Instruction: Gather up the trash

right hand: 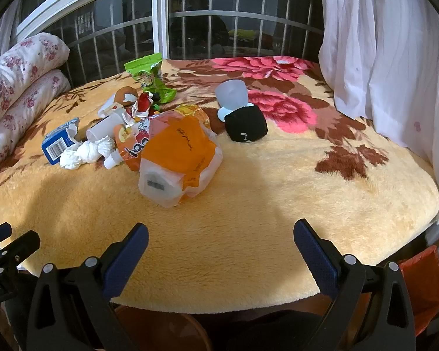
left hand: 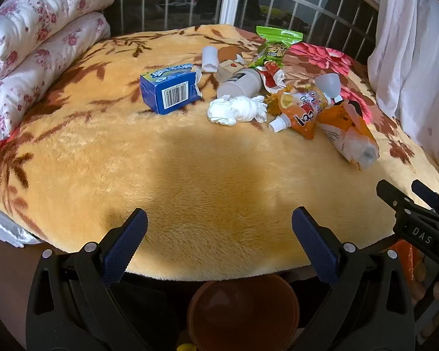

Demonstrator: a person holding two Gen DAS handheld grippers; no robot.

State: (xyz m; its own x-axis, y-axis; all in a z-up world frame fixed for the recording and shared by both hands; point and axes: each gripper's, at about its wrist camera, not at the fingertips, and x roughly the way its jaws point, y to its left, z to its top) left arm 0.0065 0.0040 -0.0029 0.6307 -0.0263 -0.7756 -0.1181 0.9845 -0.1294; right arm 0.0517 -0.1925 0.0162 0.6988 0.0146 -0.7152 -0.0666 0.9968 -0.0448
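Left wrist view shows the left gripper (left hand: 219, 245) with jaws spread and empty over the bed's plush blanket (left hand: 190, 175); the right gripper (right hand: 221, 259) likewise gapes. Trash sits well ahead: blue carton (left hand: 169, 87), crumpled tissue (left hand: 237, 109), orange drink pouch (left hand: 303, 111). Risks: pinching blanket pile along with the tissue, or the slick pouch slipping. An orange bin (left hand: 243, 310) waits below.

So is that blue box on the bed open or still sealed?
Open: the blue box lies on its side, and its right end is torn ragged in both wrist views.
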